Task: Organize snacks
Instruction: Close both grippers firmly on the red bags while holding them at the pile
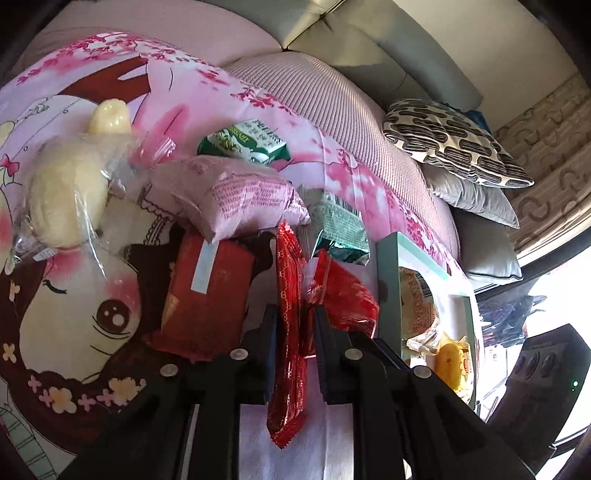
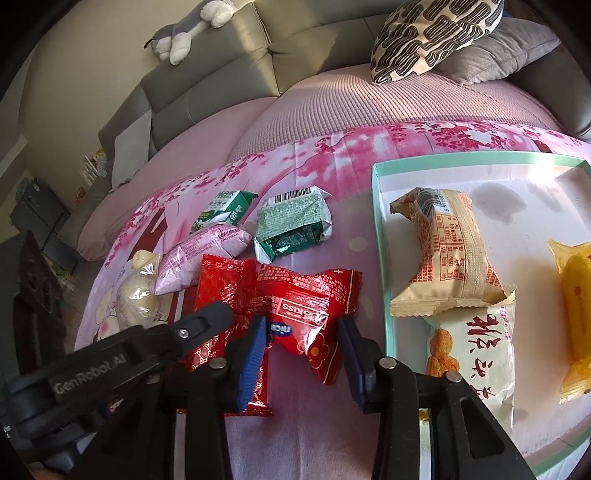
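Your left gripper [image 1: 293, 325]: fingers narrow, clamped on one flat red wrapper [image 1: 290, 343] held on edge, its crimped lower end hanging below the fingers. Your right gripper [image 2: 301, 332]: fingers spread wide, one on either side of a puffy red packet [image 2: 295, 306] with white print and a flower motif; whether they touch it you cannot tell. The left gripper's black body [image 2: 199, 325] lies just beside it, over another red pack [image 2: 218, 280]. Red items in the left wrist view, counted: three, namely the held wrapper, a dark red pack [image 1: 210, 291] with a pale label strip to its left, and a crumpled red packet [image 1: 343, 295] to its right. Loose snacks beyond these on the pink cartoon-print sheet [image 1: 110, 314] covering the sofa: one pink packet [image 2: 199, 258] with fine print, two green-and-white packets (one carton-like [image 2: 225, 210], one foil with barcode [image 2: 295, 225]), and one clear-wrapped pale bun [image 2: 136, 291]. To the right, one shallow white tray with a mint-green rim [image 2: 380, 236] holds three items: one cream packet with red print and barcode [image 2: 447, 258], one white packet with large red characters [image 2: 480, 354] touching its lower end, one yellow packet [image 2: 576, 314] at the edge of view. Background: two cushions, one patterned [image 2: 432, 33], one grey [image 2: 498, 55]; one grey-and-white plush toy [image 2: 192, 26] atop the sofa back.
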The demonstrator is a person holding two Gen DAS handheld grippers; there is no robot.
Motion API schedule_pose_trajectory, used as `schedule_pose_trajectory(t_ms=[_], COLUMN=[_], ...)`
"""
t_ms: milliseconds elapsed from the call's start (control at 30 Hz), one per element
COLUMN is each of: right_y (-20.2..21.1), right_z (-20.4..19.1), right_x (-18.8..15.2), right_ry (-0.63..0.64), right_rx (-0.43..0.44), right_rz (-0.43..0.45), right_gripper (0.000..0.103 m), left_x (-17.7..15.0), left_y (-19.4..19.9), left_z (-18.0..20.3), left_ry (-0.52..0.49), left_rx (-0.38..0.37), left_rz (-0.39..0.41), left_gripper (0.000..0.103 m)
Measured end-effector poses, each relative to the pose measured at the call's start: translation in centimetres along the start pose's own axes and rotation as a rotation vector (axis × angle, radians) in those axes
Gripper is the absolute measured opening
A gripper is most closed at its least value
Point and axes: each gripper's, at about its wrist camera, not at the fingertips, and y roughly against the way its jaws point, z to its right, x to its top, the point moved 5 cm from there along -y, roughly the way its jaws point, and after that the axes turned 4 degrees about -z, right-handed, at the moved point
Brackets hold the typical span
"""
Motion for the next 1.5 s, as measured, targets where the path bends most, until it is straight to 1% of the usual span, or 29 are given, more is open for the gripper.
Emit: schedule_pose_trajectory(t_ms=[133,200,267,367,500,600,767,867,933,1000,1033,1067,1133,1300,1467,1500], right_y=[0.0,0.2,0.4,0.7,0.9,0.9,1.0,1.1,1.2,1.3,1.4,1.4,1.3,0.4,-0.7,-1.0], right_z=[0.1,0.1,0.0,-0.1,-0.2,-0.1,0.0,-0.2,-0.5,-0.8,-0.9,-1.0,-1.1,-1.4,-1.6,-1.7], right_x=[0.0,0.0,0.2,0.2,0.3,0.2,0.3,0.4,0.5,0.6,0.6,0.6,0.7,0.9,0.8,0.8], right_ry=[-0.006,-0.008,-0.009,0.000,0.000,0.000,0.003,0.025,0.051,0.083,0.090,0.094,0.091,0.091,0.091,0.092], right_rx=[0.005,0.012,0.020,0.019,0.029,0.025,0.021,0.004,-0.018,-0.050,-0.056,-0.053,-0.038,-0.048,-0.055,-0.059], right_rz=[0.003,0.008,0.019,0.028,0.030,0.027,0.023,0.032,0.046,0.064,0.073,0.076,0.079,0.066,0.056,0.054], right_gripper=[0.037,0.034,0.027,0.022,0.020,0.020,0.020,0.022,0.022,0.027,0.035,0.045,0.054,0.058,0.070,0.071], left_x=[-0.1,-0.1,-0.1,-0.1,0.1,0.5,1.0,1.3,1.4,1.5,1.6,1.6,1.7,1.8,1.8,1.8], left_y=[0.0,0.2,0.5,0.7,1.2,2.2,4.0,5.2,5.6,5.9,6.0,6.1,6.3,6.6,6.6,6.6], left_z=[0.0,0.1,0.4,0.9,0.8,0.8,0.0,-0.2,-0.3,-0.4,-0.4,-0.5,-0.6,-0.9,-1.1,-1.2], left_ry=[0.002,-0.002,-0.018,-0.042,-0.042,-0.056,-0.046,-0.056,-0.055,-0.050,-0.048,-0.047,-0.042,-0.037,-0.034,-0.033], left_rx=[0.012,0.013,0.017,0.029,0.030,0.065,0.108,0.146,0.151,0.148,0.147,0.146,0.145,0.156,0.151,0.150], left_rz=[0.009,0.016,0.027,0.035,0.049,0.092,0.146,0.186,0.199,0.206,0.209,0.210,0.212,0.220,0.216,0.213], left_gripper=[0.017,0.013,0.012,0.011,0.010,0.010,0.010,0.010,0.010,0.010,0.010,0.010,0.010,0.010,0.010,0.010])
